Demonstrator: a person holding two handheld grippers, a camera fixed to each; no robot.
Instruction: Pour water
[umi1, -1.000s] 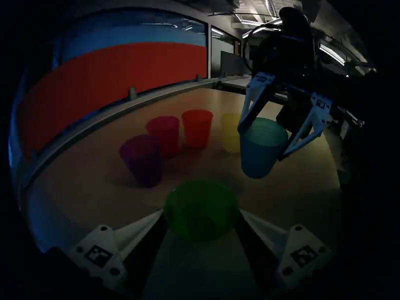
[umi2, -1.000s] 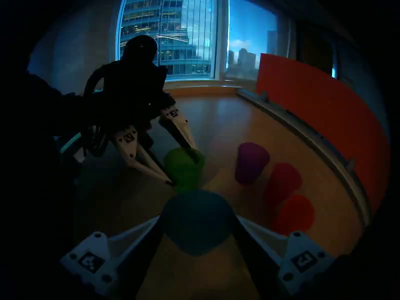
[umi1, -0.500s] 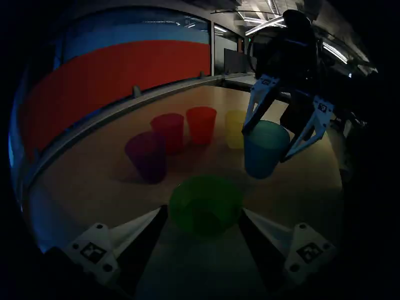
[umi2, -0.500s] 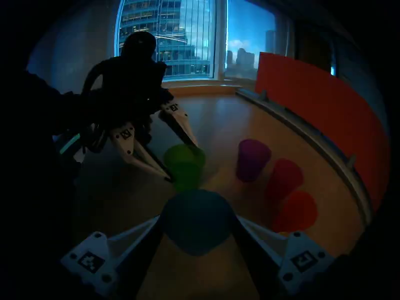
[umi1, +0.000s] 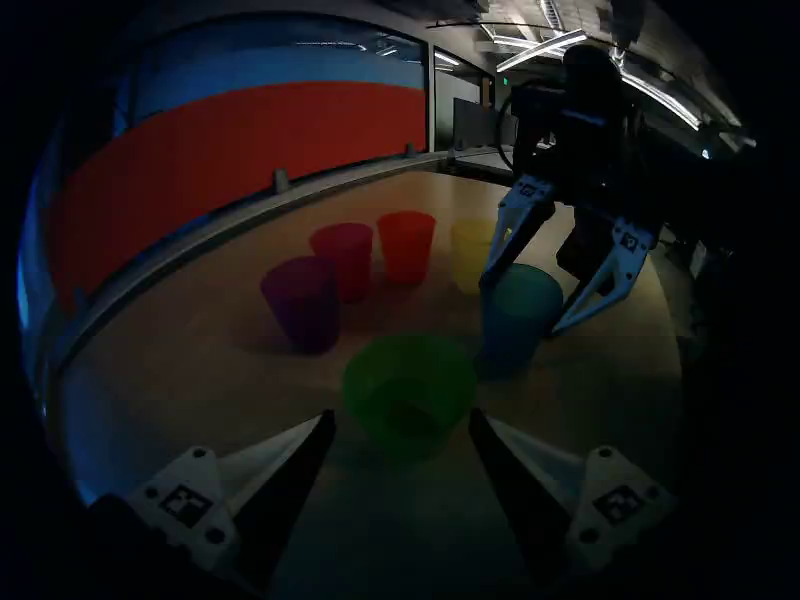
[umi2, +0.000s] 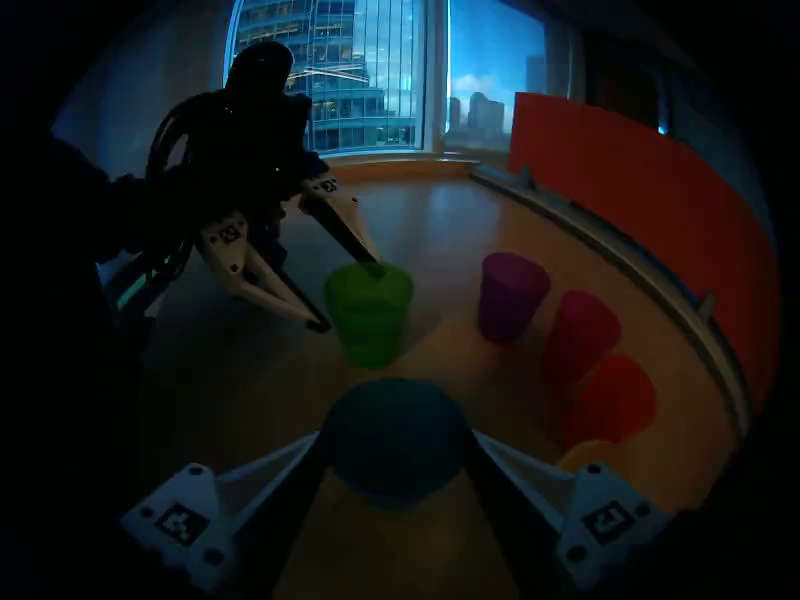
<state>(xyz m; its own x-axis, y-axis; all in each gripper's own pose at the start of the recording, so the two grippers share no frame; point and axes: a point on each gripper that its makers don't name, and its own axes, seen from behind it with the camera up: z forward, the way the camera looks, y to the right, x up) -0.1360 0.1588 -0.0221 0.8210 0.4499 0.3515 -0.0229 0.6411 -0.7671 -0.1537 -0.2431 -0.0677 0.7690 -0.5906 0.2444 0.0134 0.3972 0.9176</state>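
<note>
Between the fingers of the left gripper (umi1: 400, 414) a green cup (umi1: 408, 385) is clamped, just beside the blue cup (umi2: 395, 455) grasped by the right gripper (umi2: 395, 437); their contents are too dark to tell; a yellow cup (umi1: 465, 250) on the table (umi1: 200, 350) stands partly hidden behind that gripper.

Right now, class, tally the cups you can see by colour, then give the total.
green cup: 1
blue cup: 1
purple cup: 1
crimson cup: 1
orange-red cup: 1
yellow cup: 1
Total: 6 cups
</note>
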